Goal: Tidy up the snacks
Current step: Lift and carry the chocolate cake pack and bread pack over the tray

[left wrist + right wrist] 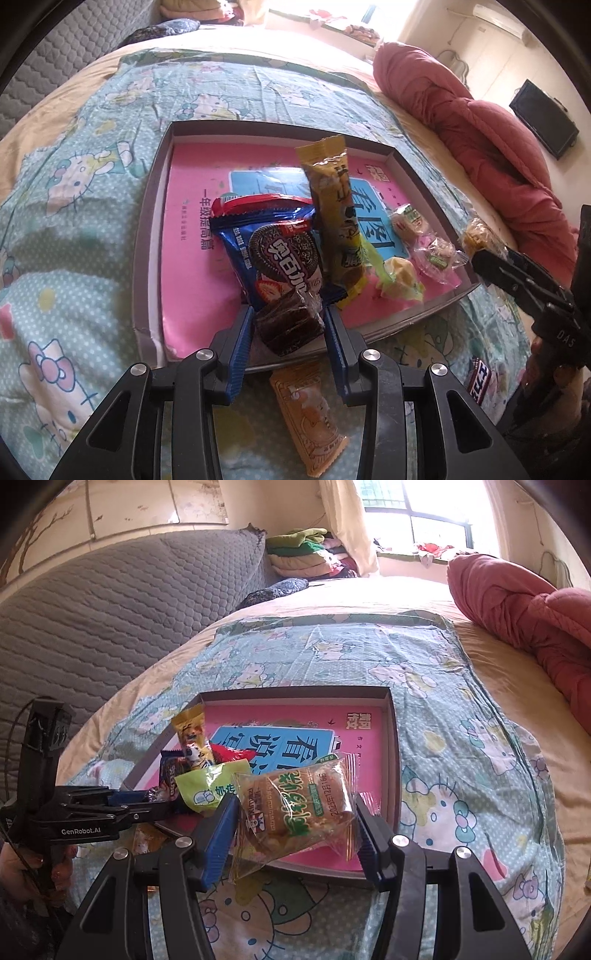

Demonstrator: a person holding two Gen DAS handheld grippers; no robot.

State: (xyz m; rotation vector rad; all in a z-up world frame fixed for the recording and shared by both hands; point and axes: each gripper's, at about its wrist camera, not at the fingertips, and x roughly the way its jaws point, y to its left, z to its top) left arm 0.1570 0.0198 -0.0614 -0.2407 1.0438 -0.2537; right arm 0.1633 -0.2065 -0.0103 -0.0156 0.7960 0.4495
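Item 1: left gripper (pixel 290 325). Narrowly parted, pads pinching a clear-wrapped brownie (pixel 290 325) above the tray's (pixel 147 258) near rim. I judge the wrapper slick; it may slip out short of the tray and land on the quilt (pixel 74 184) beside the orange wafer pack (pixel 310 413) lying there.

Item 2: right gripper (pixel 295 816). Moderately parted, clamped on a pastry packet (pixel 295 805) over the tray's near right corner. I hold mostly film; the cake could swing or twist free.

Item 3: tray contents. Cookie bag (pixel 273 251), yellow bar (pixel 336 221) leaning across it, small candies (pixel 424 243). A careless drop may topple the bar or nudge candies over the low rim.

Item 4: both grippers close together over the near edge; collision risk, in my judgement.
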